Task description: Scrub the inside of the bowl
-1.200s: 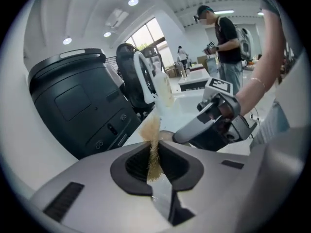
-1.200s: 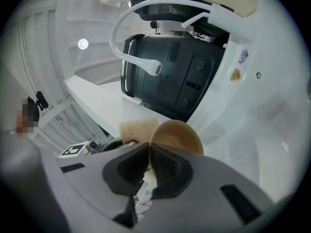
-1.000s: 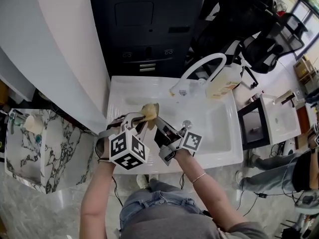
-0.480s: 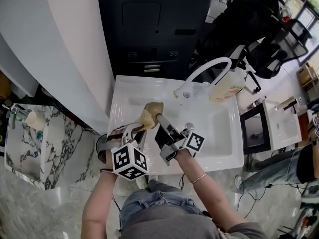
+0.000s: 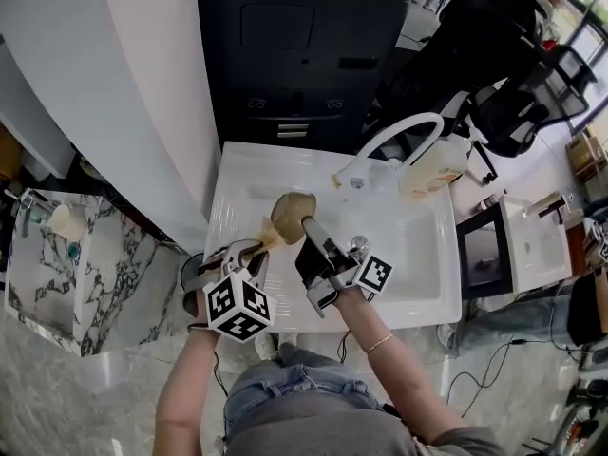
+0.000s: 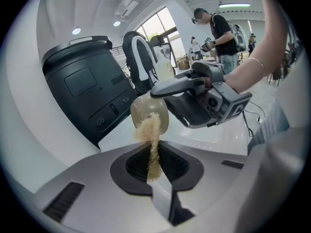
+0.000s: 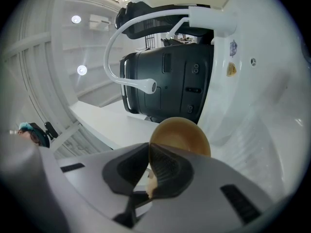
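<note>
A tan bowl (image 5: 293,209) hangs tilted over the white sink (image 5: 418,255). My right gripper (image 5: 309,231) is shut on its near rim; in the right gripper view the bowl (image 7: 182,135) stands just past the closed jaws (image 7: 149,166). My left gripper (image 5: 249,255) sits lower left of the bowl, shut on a pale fibrous scrubber (image 5: 266,238). In the left gripper view the scrubber (image 6: 151,140) rises from the jaws (image 6: 153,174) and its frayed end touches the bowl (image 6: 149,111), beside the right gripper (image 6: 204,98). Whether that end reaches inside the bowl is not visible.
A white curved faucet (image 5: 389,131) arches over the sink's back edge, with a pale soap bottle (image 5: 432,174) beside it. A dark cabinet (image 5: 285,46) stands behind the sink. A marble counter (image 5: 57,274) lies to the left and a small white stand (image 5: 532,236) to the right.
The left gripper has drawn back toward the person, so the scrubber now stretches out to the bowl. The right gripper and bowl have stayed nearly in place over the sink.
</note>
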The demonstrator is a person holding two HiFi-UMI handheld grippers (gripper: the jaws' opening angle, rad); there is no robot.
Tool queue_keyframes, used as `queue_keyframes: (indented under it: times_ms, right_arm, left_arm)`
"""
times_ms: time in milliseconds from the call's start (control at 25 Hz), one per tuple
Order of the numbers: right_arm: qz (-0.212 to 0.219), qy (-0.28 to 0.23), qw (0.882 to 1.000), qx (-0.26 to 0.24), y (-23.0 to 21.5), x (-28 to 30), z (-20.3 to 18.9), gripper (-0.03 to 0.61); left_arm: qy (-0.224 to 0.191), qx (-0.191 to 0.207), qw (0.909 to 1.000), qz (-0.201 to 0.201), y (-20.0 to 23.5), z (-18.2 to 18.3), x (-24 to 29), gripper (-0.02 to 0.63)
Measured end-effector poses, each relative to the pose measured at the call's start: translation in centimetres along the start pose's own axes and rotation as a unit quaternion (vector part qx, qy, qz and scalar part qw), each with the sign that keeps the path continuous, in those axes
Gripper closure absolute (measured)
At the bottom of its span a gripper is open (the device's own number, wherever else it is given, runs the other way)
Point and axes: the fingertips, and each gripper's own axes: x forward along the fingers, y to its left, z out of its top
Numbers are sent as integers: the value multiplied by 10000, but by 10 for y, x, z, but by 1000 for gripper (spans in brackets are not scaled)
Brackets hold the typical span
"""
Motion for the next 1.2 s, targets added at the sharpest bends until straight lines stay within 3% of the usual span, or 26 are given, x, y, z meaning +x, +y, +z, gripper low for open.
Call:
queue_keyframes:
  times_ms: [160, 280, 440, 600, 800, 1040, 1200]
  right_arm:
    - [112, -34, 9999, 125, 3, -4, 0, 555]
    - [167, 119, 9998, 24, 8, -4, -4, 557]
    - [34, 570, 9971, -510, 12, 0, -16, 557]
    - [-16, 825, 9923, -925, 19, 3, -22, 557]
    - [-142, 1156, 9833, -1396, 19, 9, -30, 557]
    - [-465, 1607, 9686, -1838, 7, 8, -39, 557]
    - [-544, 1707, 9658, -1873, 2, 9, -44, 557]
  left_arm:
    - [5, -431, 9991, -31, 8, -12, 4, 568]
    - [-165, -1263, 9918, -97, 23, -20, 5, 568]
    - [-843, -2520, 9640, -41, 61, -11, -1, 568]
    - [-1255, -3219, 9381, -266, 79, 2, 8, 568]
    - [-1243, -3444, 9281, -668, 67, 8, 23, 568]
    - [-1236, -3404, 9277, -908, 51, 10, 24, 568]
    - [-1280, -3350, 9277, -1039, 48, 10, 19, 568]
